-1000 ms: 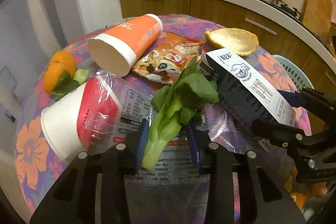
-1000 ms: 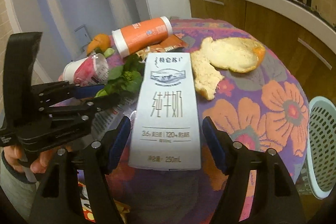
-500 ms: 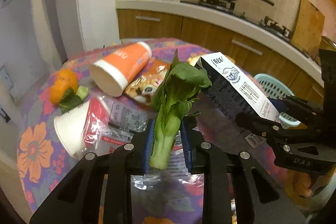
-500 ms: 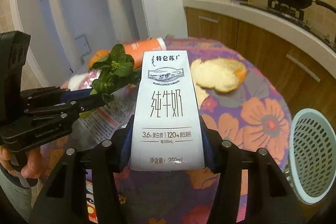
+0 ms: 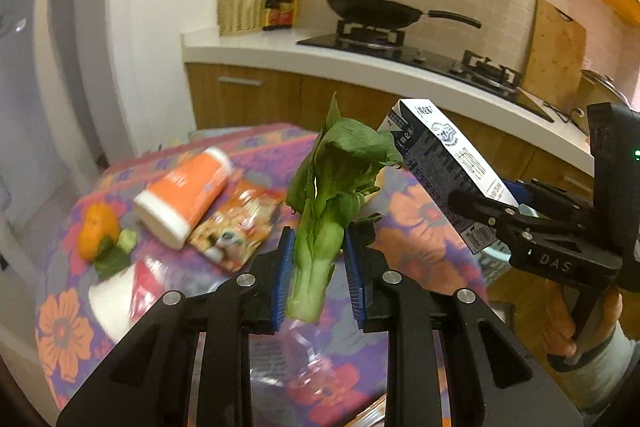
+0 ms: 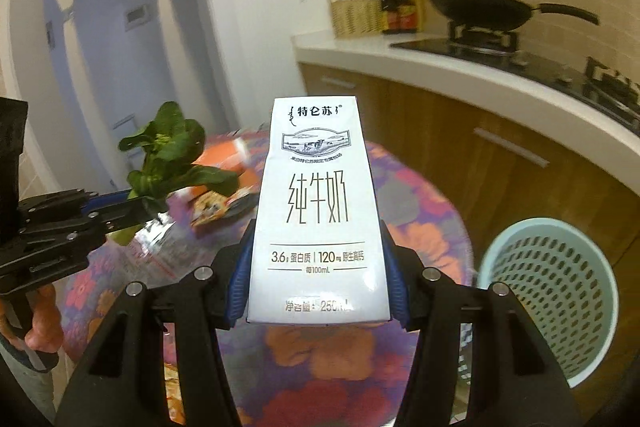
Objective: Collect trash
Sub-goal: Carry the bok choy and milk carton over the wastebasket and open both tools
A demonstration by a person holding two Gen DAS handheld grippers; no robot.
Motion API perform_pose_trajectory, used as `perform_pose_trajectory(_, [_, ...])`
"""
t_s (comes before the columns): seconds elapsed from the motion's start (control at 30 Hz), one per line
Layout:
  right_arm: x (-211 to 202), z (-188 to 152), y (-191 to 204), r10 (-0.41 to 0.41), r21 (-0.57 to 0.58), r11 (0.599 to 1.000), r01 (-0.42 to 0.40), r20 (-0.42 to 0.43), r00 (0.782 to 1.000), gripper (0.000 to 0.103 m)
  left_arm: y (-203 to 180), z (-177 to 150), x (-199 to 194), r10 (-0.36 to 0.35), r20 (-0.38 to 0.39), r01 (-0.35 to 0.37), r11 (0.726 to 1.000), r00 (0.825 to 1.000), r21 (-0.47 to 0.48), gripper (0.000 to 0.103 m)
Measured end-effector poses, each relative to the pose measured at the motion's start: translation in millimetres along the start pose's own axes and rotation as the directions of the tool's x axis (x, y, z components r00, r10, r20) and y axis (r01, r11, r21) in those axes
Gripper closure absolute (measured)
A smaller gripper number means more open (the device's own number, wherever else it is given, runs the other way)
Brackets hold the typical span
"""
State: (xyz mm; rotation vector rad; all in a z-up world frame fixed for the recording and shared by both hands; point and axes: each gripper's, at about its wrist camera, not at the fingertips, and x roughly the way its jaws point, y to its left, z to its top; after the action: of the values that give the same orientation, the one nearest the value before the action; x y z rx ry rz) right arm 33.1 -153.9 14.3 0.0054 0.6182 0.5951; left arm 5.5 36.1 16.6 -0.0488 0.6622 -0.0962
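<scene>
Now, with the left gripper (image 5: 316,267) pinching the greens (image 5: 332,187) and the right gripper (image 6: 318,275) clamping the milk carton (image 6: 318,211), keep both squeezes firm until directly over the basket (image 6: 560,291) at lower right.

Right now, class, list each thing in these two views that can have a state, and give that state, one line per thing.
left gripper: shut on the bok choy
bok choy: held upright, lifted off the table
right gripper: shut on the milk carton
milk carton: held upright, lifted
orange cup: lying on its side on the table
snack packet: lying flat
mesh basket: upright beside the table
wok: on the stove, lidded
</scene>
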Motion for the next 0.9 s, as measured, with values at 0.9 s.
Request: perform_pose_trajectory(0.9, [-53.7, -22.9, -195.6, -0.27, 0.342, 0.907, 0.247, 0.022, 0.963, 0.051, -178.2, 79.1, 89.5, -0.178, -0.099, 0.198, 0.943, 0.979, 0.268, 0.08])
